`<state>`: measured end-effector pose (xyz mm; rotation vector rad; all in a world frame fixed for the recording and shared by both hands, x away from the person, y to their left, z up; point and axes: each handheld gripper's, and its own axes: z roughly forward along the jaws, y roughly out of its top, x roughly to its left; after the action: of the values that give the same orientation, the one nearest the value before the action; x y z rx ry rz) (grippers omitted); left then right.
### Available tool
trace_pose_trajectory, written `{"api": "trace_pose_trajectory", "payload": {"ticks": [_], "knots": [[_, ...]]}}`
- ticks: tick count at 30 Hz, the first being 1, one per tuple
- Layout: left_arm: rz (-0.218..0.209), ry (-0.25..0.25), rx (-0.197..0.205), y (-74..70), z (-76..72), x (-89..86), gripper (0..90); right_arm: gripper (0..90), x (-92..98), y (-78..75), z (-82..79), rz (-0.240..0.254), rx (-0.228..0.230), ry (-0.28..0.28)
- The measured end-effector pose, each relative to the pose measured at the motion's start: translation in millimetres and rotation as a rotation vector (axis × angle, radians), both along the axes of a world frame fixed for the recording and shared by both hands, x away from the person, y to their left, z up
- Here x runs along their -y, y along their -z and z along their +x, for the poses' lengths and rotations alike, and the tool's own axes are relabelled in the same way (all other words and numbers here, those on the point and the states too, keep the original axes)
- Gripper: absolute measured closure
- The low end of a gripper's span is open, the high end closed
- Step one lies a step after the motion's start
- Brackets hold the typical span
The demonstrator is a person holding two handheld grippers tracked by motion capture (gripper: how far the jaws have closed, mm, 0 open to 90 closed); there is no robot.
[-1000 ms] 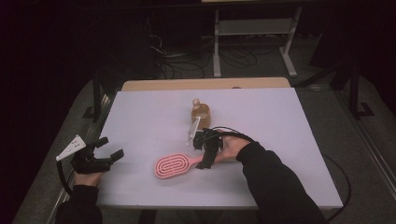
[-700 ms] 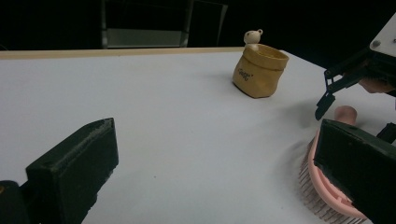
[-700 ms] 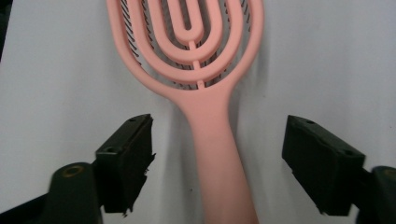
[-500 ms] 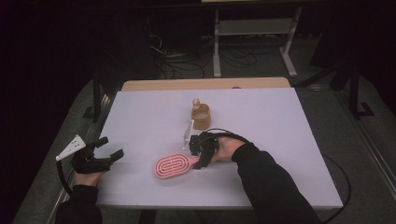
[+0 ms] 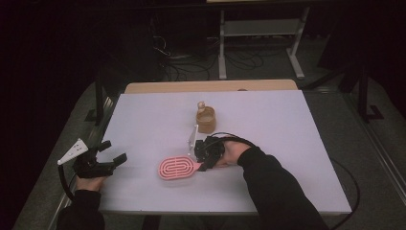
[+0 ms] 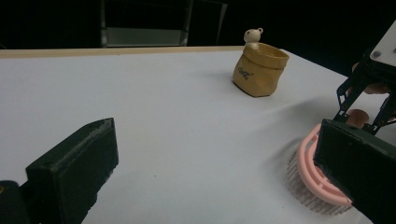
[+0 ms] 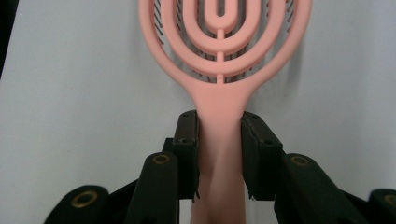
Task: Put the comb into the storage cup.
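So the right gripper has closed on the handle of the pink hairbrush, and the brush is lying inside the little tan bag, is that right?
Not quite. The right gripper is closed on the handle of the pink hairbrush, but the brush lies flat on the white table, apart from the tan bag. The high view shows it.

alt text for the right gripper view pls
The right hand-held gripper has its two black jaws closed on the handle of a pink hairbrush. The brush's looped head lies ahead on the white table.
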<state>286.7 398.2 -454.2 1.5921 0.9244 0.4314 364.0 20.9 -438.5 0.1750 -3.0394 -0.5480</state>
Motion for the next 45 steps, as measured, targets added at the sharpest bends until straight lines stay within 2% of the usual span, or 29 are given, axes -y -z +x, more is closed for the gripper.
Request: {"api": "trace_pose_trajectory", "payload": {"ticks": [12, 17, 21, 27, 34, 36, 39, 45], "knots": [[-0.001, 0.000, 0.001, 0.0, -0.1, -0.2, 0.0, 68.5, -0.4, -1.0, -2.0, 0.011, -0.011, 0.005], [0.001, 0.000, 0.000, 0.2, -0.1, -0.2, 0.0, 68.6, 0.1, -4.7, -3.7, 0.029, 0.003, 0.019], [0.001, 0.000, 0.000, 0.2, -0.2, -0.1, 0.0, 68.6, 3.3, -10.1, -3.3, 0.047, -0.012, 0.047], [0.000, 0.002, -0.003, 0.9, 0.2, 0.1, 0.0, 68.6, 8.0, -13.9, -3.3, 0.047, -0.022, 0.061], [-0.006, -0.003, -0.010, 1.9, 0.2, 0.0, 0.0, 68.6, 16.0, -24.0, -2.9, 0.074, -0.014, 0.083], [0.003, -0.003, -0.012, 1.7, 0.2, 0.5, 0.0, 68.6, 19.5, -28.1, -2.9, 0.085, -0.006, 0.091], [0.013, 0.008, -0.007, 0.6, -0.9, 4.6, 0.0, 68.6, 26.6, -34.1, -1.2, 0.113, -0.008, 0.105], [0.015, 0.024, -0.003, -0.7, -1.4, 10.4, 0.0, 68.6, 34.9, -43.7, -1.9, 0.134, 0.010, 0.120]]}}
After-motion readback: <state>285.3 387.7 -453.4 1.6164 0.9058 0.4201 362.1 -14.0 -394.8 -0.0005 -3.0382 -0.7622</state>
